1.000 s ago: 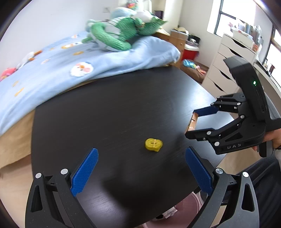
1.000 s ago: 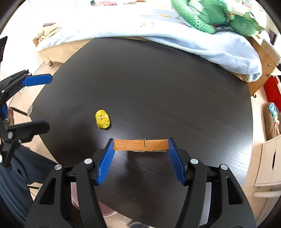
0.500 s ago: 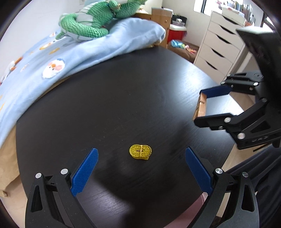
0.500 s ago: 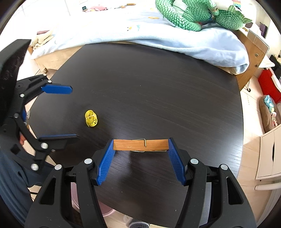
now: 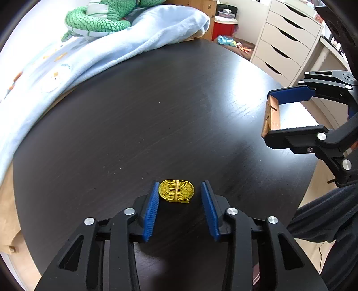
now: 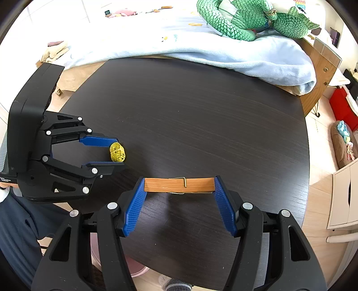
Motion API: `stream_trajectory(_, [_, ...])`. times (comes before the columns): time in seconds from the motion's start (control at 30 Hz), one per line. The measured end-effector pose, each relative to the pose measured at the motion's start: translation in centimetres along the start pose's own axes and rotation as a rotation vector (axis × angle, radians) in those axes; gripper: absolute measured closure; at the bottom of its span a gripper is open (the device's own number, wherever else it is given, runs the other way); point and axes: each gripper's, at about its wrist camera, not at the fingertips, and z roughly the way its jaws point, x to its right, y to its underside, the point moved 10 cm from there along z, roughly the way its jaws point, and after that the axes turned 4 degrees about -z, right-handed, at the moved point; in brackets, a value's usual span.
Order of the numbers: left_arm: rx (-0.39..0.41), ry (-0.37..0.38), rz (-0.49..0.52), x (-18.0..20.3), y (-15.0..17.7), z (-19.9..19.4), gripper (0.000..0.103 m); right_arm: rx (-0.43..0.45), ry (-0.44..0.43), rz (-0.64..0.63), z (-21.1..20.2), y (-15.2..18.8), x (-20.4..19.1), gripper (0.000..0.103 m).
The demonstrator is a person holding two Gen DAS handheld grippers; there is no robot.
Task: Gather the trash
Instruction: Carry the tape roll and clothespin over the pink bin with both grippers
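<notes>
The left gripper point(image 5: 179, 192) is closing around the yellow coil point(image 5: 176, 190) (not yet pinched), the right gripper point(image 6: 179, 190) is gripping the clothespin point(image 6: 179, 184), binning still to come.

A dark, near-black wood-grain round bench point(image 6: 201, 116) fills the middle of the room view. Beyond its far edge stands a bed with a light wooden frame point(image 6: 322, 73), draped in a pale blue fleece blanket point(image 6: 257, 56) that hangs just over the bench's rim. A green scaly plush toy point(image 6: 241, 20) lies on the blanket. To the right, a white chest of drawers point(image 5: 288, 42) stands on a pale wooden floor point(image 6: 317, 174), with a red box point(image 5: 223, 24) near the bed's end. Bright daylight glares off the bench.
</notes>
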Motion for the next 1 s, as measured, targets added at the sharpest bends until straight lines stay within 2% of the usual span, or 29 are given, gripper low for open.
stream_trajectory(0.07, [-0.001,-0.008,-0.010,-0.3,0.0,0.1,0.073,0.000,0.000,0.000,0.0,0.0,0.0,0.042])
stream_trajectory(0.47, [0.034,-0.018,-0.045,0.0,0.4,-1.3,0.075,0.018,0.015,-0.005,-0.5,-0.1,-0.5,0.042])
stream_trajectory(1.0, [0.165,-0.076,-0.144,0.1,4.7,-10.9,0.075,0.135,0.039,-0.037,-7.3,1.3,-5.2,0.042])
